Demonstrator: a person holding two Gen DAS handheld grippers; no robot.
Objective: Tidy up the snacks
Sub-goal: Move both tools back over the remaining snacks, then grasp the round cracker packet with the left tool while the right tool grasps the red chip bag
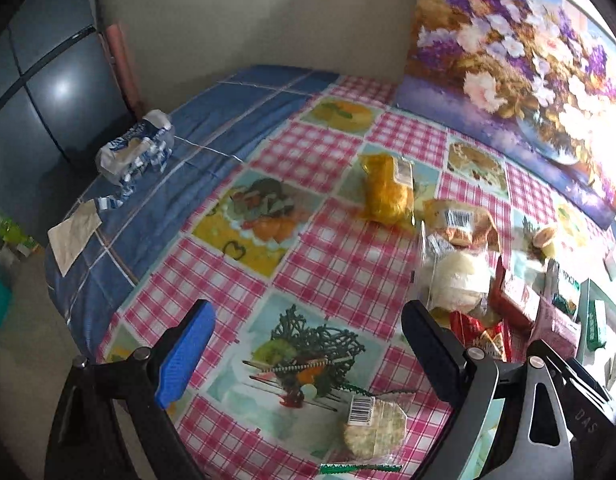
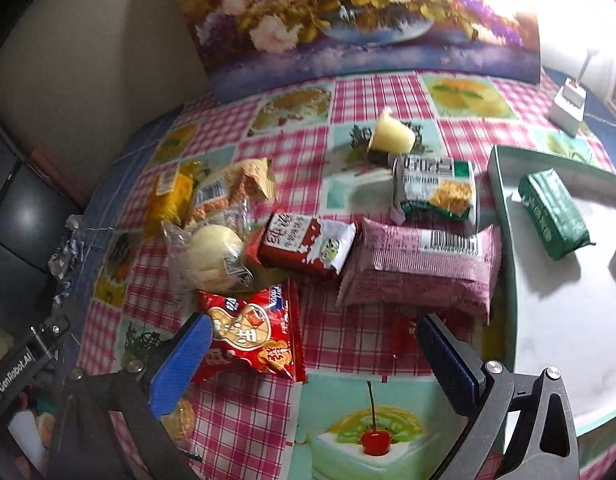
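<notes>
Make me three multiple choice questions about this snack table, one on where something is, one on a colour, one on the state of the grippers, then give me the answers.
1. Where does the green packet lie?
A. on the checked tablecloth
B. in the white tray
C. under the purple packet

2. What colour is the wide packet just left of the tray?
A. purple-pink
B. blue
C. black

3. How does the right gripper stand?
A. shut on the red packet
B. shut on nothing
C. open, holding nothing

Answers:
1 B, the green packet rests on the tray's white floor, inside its raised rim.
2 A, its wrapper is purple-pink with a white barcode label on top.
3 C, its blue pads stand wide apart; the red peanut packet lies on the tablecloth beside the left pad, with no sign of being gripped.
</notes>
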